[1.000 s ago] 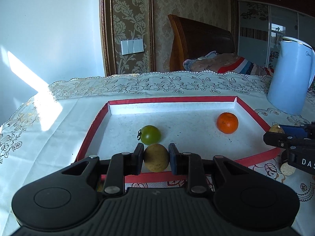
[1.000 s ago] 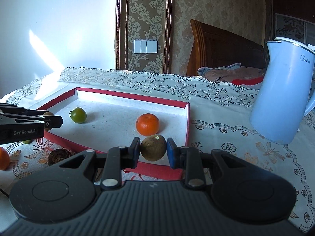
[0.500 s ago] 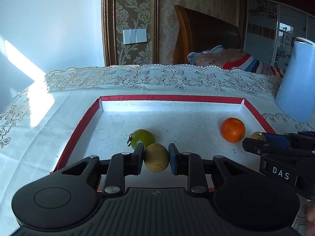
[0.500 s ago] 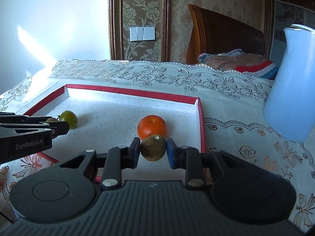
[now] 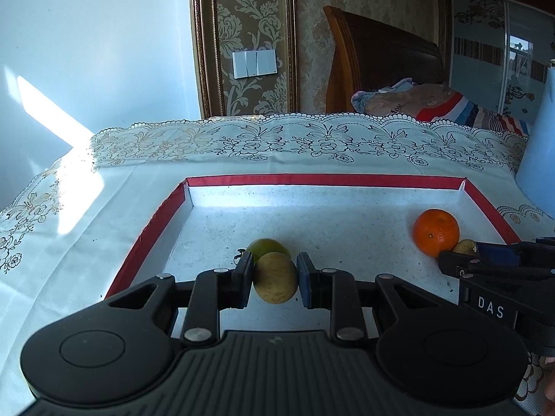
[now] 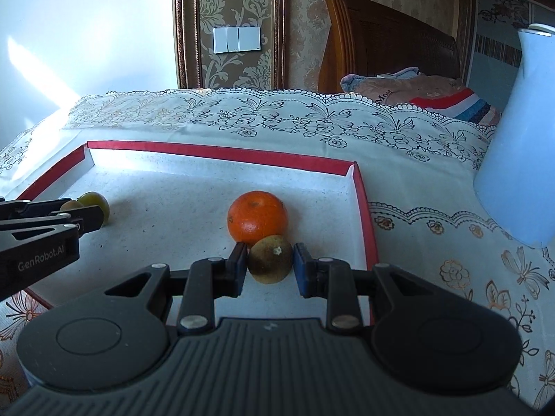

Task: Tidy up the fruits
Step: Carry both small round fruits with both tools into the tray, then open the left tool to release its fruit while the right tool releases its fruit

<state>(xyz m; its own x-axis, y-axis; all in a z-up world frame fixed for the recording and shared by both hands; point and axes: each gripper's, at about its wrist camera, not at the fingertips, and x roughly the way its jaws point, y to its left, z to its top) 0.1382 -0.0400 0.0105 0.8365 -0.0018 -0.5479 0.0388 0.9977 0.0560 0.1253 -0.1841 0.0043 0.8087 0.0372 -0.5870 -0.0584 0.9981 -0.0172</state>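
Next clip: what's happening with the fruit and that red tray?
A person is sorting fruit into the red-rimmed tray with two hand-held grippers. The left hand-held gripper holds a yellowish fruit over the tray, just in front of a green tomato. The right hand-held gripper holds a brownish fruit beside the orange near the tray's right wall. Neither fruit is released yet.

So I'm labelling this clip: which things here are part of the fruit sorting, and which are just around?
Part of the job:
- red-rimmed tray
- orange
- green tomato
- yellowish fruit held in the left hand-held gripper
- brownish fruit held in the right hand-held gripper

Just around:
- pale blue kettle
- lace tablecloth
- striped bedding
- light switch
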